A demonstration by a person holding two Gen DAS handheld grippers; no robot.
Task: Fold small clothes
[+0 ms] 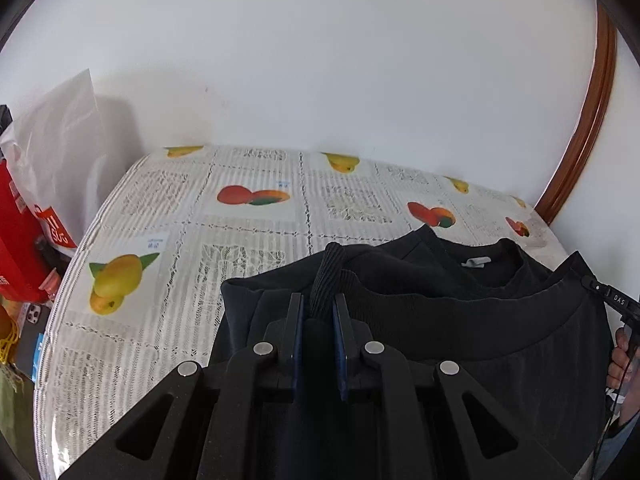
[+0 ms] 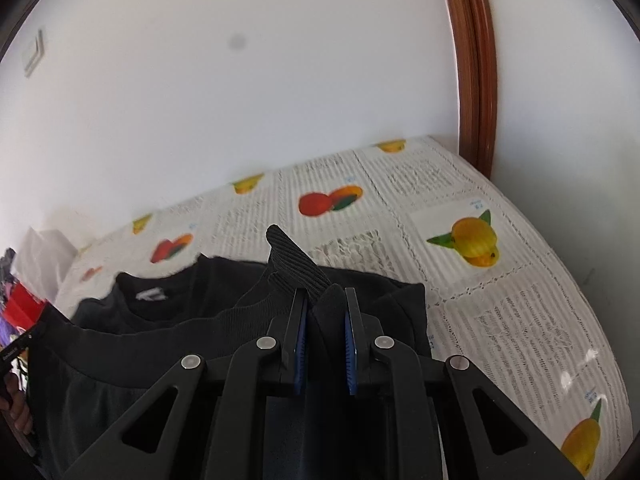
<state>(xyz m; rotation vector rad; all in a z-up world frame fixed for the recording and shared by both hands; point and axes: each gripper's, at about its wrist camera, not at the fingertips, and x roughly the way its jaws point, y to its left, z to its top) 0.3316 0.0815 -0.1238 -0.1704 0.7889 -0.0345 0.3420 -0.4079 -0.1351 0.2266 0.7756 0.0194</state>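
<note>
Up close, a black sweatshirt [image 1: 460,320] lies on a table [image 1: 168,232] covered with a white lace-patterned cloth printed with mangoes and other fruit, pushed against a plain white wall [image 1: 320,60]. The left tool [image 1: 319,312] is clamped on a ribbed black cuff [image 1: 328,276] of the sweatshirt, which sticks up between its two blue-padded fingers. The right tool [image 2: 325,312] likewise grips a ribbed cuff [image 2: 294,264], with the fabric bunched between its fingers and the cuff's end rising above them. Between the two tools, the sweatshirt's ribbed hem band runs across in a curve, and beyond it the round neckline shows with a small white label [image 1: 476,262] inside. The garment's lower part drapes toward the cameras, under the tools. A brown wooden door frame [image 1: 588,140] stands at the table's right end. Past the table's left edge sit a white plastic bag [image 1: 60,136] and a red box [image 1: 16,240].
</note>
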